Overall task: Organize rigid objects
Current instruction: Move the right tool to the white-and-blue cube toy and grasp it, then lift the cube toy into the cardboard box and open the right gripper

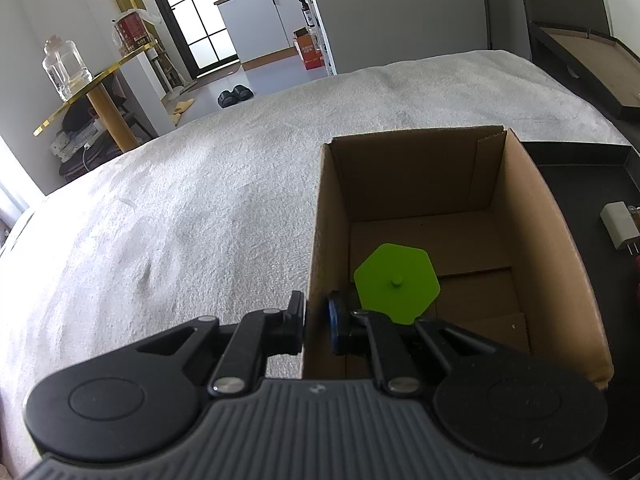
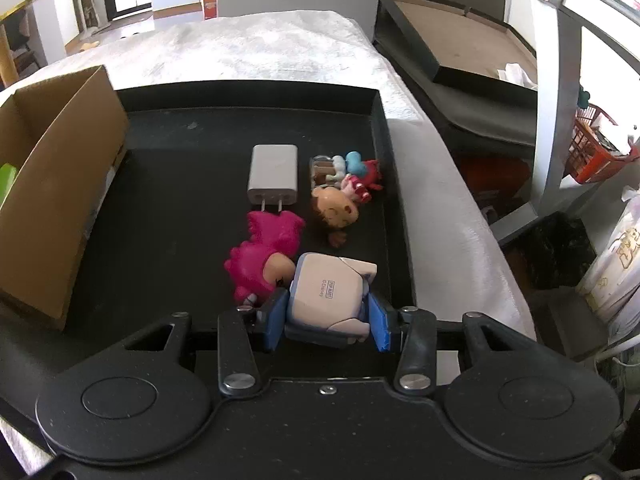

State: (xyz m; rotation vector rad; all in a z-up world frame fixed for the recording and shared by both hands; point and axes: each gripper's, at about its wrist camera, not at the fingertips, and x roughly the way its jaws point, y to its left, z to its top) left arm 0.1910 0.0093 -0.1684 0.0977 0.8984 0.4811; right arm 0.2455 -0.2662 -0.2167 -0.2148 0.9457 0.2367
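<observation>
My left gripper (image 1: 316,326) is shut on the left wall of the open cardboard box (image 1: 316,240), one finger outside and one inside. A green hexagonal piece (image 1: 396,280) lies on the box floor. My right gripper (image 2: 326,320) is closed around a pale boxy figurine (image 2: 326,296) on the black tray (image 2: 172,200). Ahead of it on the tray lie a pink dinosaur toy (image 2: 264,252), a white charger plug (image 2: 273,176), a brown-haired doll (image 2: 336,210) and a small red and blue figure (image 2: 360,170). The box (image 2: 60,184) stands at the tray's left.
Box and tray rest on a white towel-covered surface (image 1: 200,208). The charger (image 1: 618,226) shows at the right edge of the left wrist view. A gold shelf with a glass jar (image 1: 66,68) stands far left. A dark flat case (image 2: 452,52) lies beyond the tray on the right.
</observation>
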